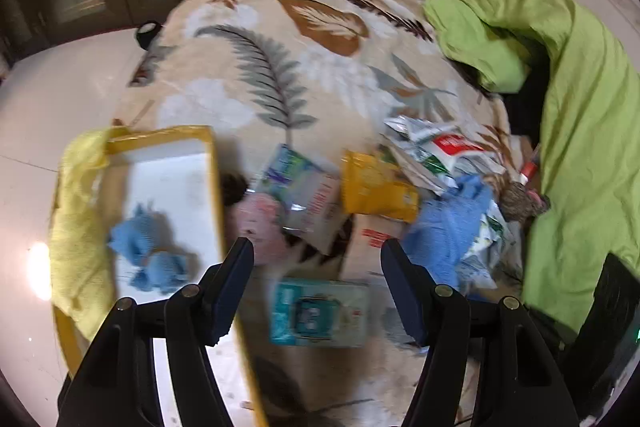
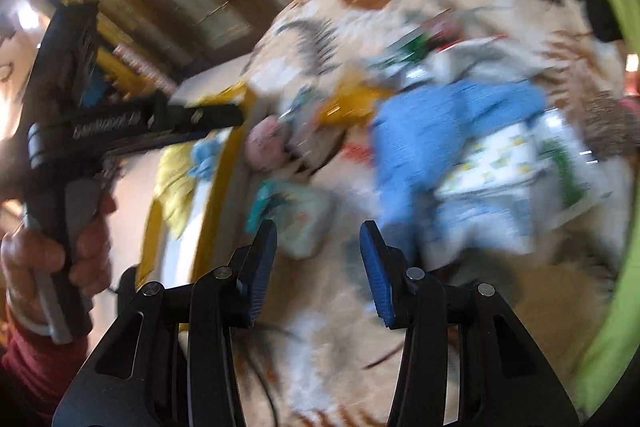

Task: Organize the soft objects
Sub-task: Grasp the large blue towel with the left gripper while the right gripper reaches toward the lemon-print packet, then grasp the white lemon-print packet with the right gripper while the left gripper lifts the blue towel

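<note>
A yellow-rimmed white tray (image 1: 176, 187) lies at the left edge of a leaf-patterned blanket (image 1: 280, 59). A small blue knitted item (image 1: 150, 251) rests in the tray, and a yellow cloth (image 1: 78, 227) hangs over its left rim. Beside the tray sits a pink soft item (image 1: 260, 223). A blue cloth (image 1: 452, 227) lies among packets on the right. My left gripper (image 1: 316, 291) hangs open above a teal packet (image 1: 320, 311), nothing between its fingers. My right gripper (image 2: 318, 267) is open and empty above the blanket (image 2: 340, 347), near the blue cloth (image 2: 440, 139). The right wrist view is blurred.
Yellow packet (image 1: 376, 187), silvery and red-white wrappers (image 1: 440, 147) and a brown fuzzy item (image 1: 520, 199) clutter the blanket's right. A green quilt (image 1: 580, 107) is bunched at the far right. Pale floor (image 1: 60, 99) lies left. A hand (image 2: 48, 259) holds the left gripper's handle.
</note>
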